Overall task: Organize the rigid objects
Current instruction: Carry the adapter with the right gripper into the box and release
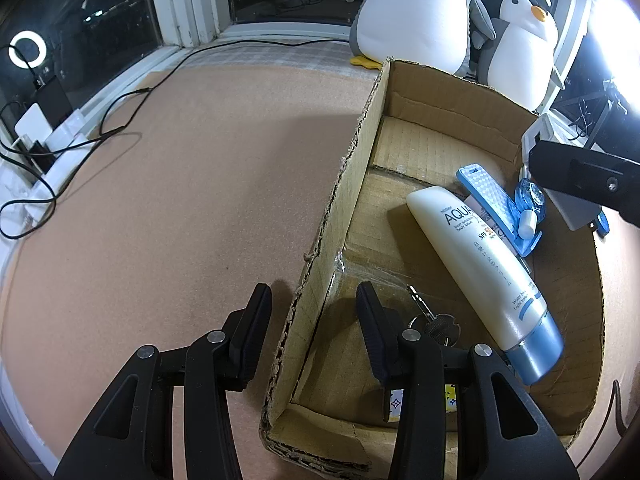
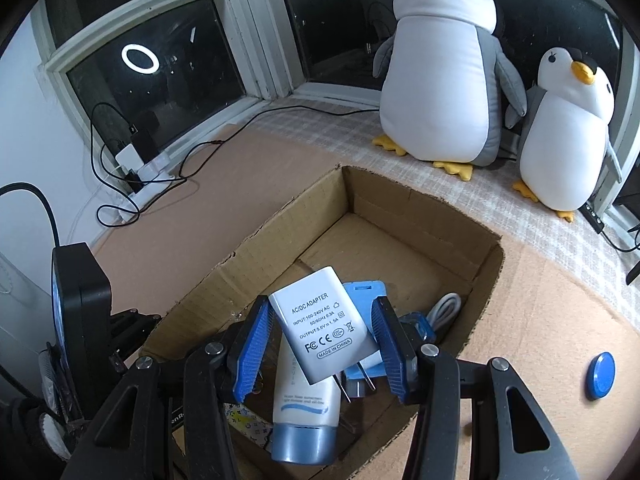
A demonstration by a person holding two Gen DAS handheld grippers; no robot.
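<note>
Left tool (image 1: 310,316) straddles the box (image 1: 352,184) wall: one finger outside, one inside, pads not visibly pressing the cardboard. That's as narrow as it goes; we read it as bracing the box, not holding anything.

Right tool (image 2: 322,340) is clamped on the adapter (image 2: 320,320), pads on both narrow sides, hanging over the box interior. Adapter: white, hard plastic, label up, tilted, prongs pointing down towards us.

Risks:
- Adapter dropped from here lands on the tube (image 2: 306,408) or blue card (image 2: 366,292), then rolls or sits crooked. Cause: the pile directly under it.
- Prongs could snag the card or the cable (image 2: 444,312) on the way down.
- Grip sits on smooth sides, so it could slip if tilted further.
- Left tool pushing the wall could shift the box on the counter (image 1: 180,180) and throw off the drop spot.

Also in the box: keys (image 1: 434,322) near the left tool. Blue disc (image 2: 600,376) is on the counter outside the box; likely unsorted.
</note>
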